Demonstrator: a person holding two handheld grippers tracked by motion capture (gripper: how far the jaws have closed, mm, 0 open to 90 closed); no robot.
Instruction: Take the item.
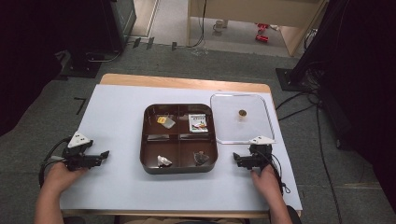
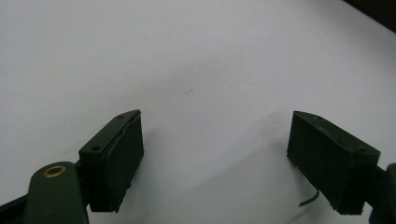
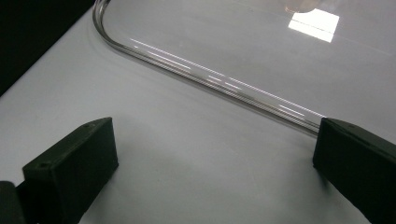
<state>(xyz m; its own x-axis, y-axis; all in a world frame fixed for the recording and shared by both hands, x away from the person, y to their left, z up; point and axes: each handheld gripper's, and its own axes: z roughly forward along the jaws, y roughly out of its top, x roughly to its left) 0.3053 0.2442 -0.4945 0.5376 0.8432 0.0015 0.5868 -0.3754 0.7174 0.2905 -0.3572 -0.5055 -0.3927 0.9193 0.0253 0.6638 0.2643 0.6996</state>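
The high view looks forward and down from above the person's side, taking in the whole table (image 1: 116, 121). Each gripper view sits low and close over the white tabletop. The right gripper view faces the clear lid (image 3: 261, 56), seen in the high view too.

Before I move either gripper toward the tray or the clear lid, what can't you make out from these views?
- Contents of the brown tray, high view: four small items, too small to identify.
- Print on the card: too small.
- Clear lid, right gripper view: far side cut off by the frame's edge.
- Left gripper view: just white table cover.
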